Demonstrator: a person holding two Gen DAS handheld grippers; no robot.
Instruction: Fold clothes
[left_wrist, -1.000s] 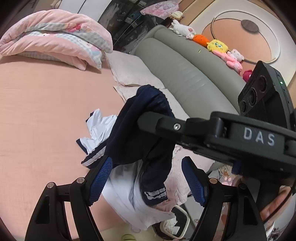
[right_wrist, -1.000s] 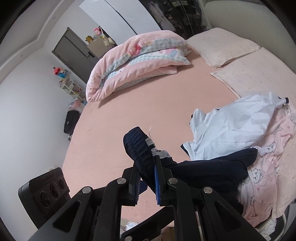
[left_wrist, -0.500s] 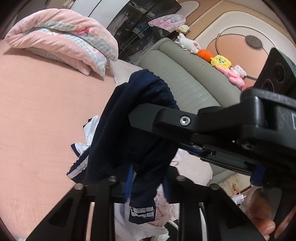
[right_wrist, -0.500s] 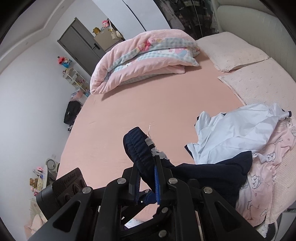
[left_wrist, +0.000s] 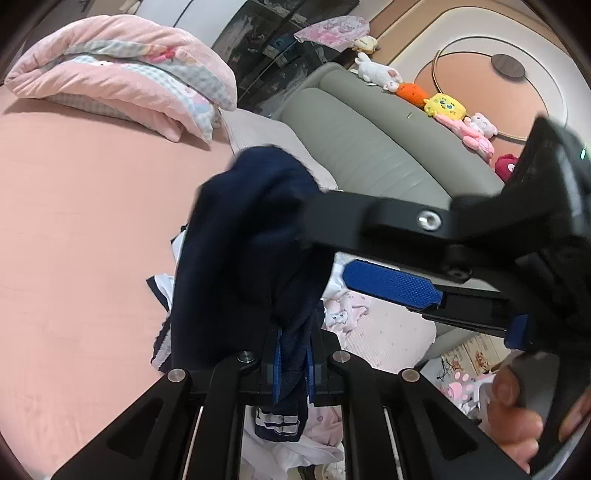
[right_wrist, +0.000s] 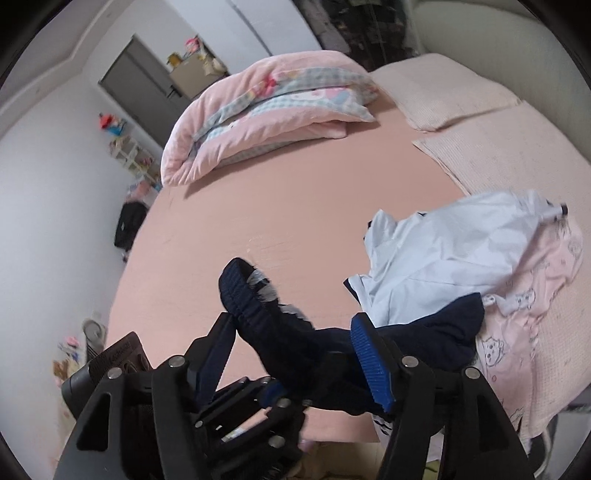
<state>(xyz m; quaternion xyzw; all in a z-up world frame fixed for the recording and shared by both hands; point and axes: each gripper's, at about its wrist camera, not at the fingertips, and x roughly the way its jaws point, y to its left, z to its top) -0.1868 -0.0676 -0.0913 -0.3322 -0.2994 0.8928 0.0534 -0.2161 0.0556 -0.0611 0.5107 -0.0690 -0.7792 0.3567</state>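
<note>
While the navy-blue knit garment with white-striped cuffs (left_wrist: 243, 266) hangs bunched in the air above the salmon-pink bed (left_wrist: 74, 236), the left tongs (left_wrist: 293, 363) are clamped on a low fold of it. To their right, the right tongs (right_wrist: 295, 350) stand spread apart, with the elastic waistband draped loosely between their blue pads. By my judgement this is a hand-over or regrip; next the right tongs need a fresh hold on an edge so the cloth can be spread flat. No writing or brand is readable now.
</note>
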